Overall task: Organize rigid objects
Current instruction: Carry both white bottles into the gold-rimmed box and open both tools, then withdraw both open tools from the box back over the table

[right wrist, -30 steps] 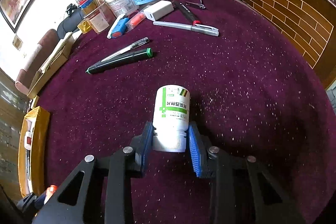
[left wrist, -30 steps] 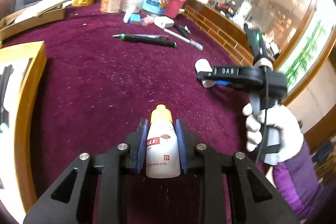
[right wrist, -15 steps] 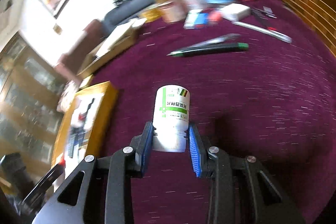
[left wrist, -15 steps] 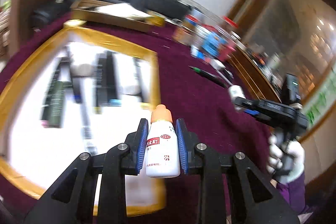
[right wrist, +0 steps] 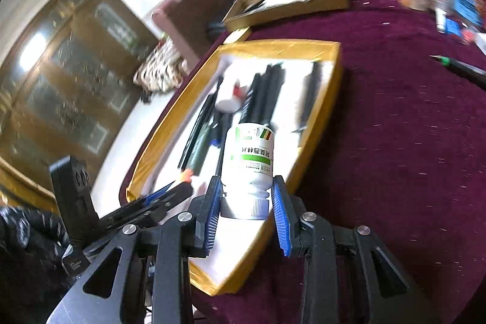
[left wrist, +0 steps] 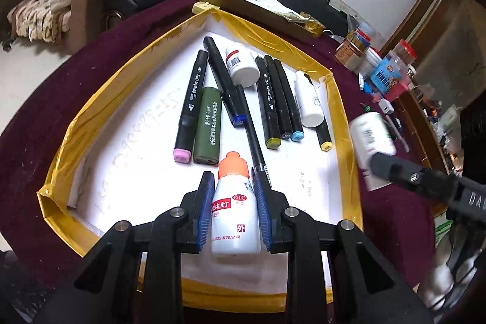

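Observation:
My left gripper [left wrist: 232,184] is shut on a small white dropper bottle with an orange cap [left wrist: 234,211], held over the white floor of a yellow-taped tray [left wrist: 344,148]. Several markers [left wrist: 275,99], a pen, a green tube [left wrist: 207,126] and two white bottles [left wrist: 241,66] lie in the tray. My right gripper [right wrist: 246,190] is shut on a white pill bottle with a green label [right wrist: 249,163], gripped at its cap end, above the tray's [right wrist: 322,111] near right rim. That pill bottle [left wrist: 372,138] and its gripper show blurred at the right of the left wrist view.
The tray sits on a dark red tablecloth [right wrist: 395,141]. A green-tipped pen [right wrist: 461,70] lies on the cloth to the right. Jars and containers [left wrist: 379,66] crowd the far right edge. An open cardboard box [right wrist: 288,5] stands behind the tray, with a black sofa beyond.
Both grippers have swung left from the open cloth to the tray, each keeping its bottle. The left one now hangs over the tray's floor, the right one over its rim.

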Tool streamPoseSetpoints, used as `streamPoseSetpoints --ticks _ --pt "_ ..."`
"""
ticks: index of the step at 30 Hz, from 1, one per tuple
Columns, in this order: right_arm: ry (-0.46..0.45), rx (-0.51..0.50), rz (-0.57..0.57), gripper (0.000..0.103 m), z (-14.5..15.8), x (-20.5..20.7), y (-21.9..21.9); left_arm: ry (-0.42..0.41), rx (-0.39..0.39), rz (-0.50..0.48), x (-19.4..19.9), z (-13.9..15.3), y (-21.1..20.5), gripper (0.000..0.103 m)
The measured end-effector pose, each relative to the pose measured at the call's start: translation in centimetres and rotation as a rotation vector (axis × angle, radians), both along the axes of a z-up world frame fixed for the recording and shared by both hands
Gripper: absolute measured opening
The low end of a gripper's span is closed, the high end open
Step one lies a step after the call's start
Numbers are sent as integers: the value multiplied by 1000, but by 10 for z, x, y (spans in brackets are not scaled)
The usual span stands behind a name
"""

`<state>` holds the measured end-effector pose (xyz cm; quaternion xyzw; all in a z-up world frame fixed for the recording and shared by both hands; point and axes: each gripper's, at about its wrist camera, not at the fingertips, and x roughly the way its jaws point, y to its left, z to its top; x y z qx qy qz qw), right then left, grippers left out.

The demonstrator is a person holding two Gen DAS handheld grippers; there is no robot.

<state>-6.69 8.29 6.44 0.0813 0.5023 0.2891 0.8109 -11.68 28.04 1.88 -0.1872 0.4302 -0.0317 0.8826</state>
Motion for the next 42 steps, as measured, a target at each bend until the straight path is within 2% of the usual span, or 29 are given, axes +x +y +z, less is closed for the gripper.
streamPoseSetpoints --ticks 3,6,7,11,17,24,42 --pt "-25 -85 31 30 -8 -6 27 -15 28 13 -3 4 1 26" --pt "-66 -169 49 29 -15 -11 49 -37 67 42 -8 12 3 37" --pt "-75 -189 55 29 -17 -13 53 -44 83 52 -8 15 4 44" --pt "-81 -236 52 29 -27 -11 62 -100 180 116 -18 31 8 60" --pt "-90 -269 24 30 -33 -14 61 -179 292 158 -30 51 10 70" --pt "-110 -290 8 30 -33 -20 65 -179 327 159 -33 55 11 73" --pt "-121 -210 -37 35 -15 -33 44 -163 348 119 -41 57 -2 73"
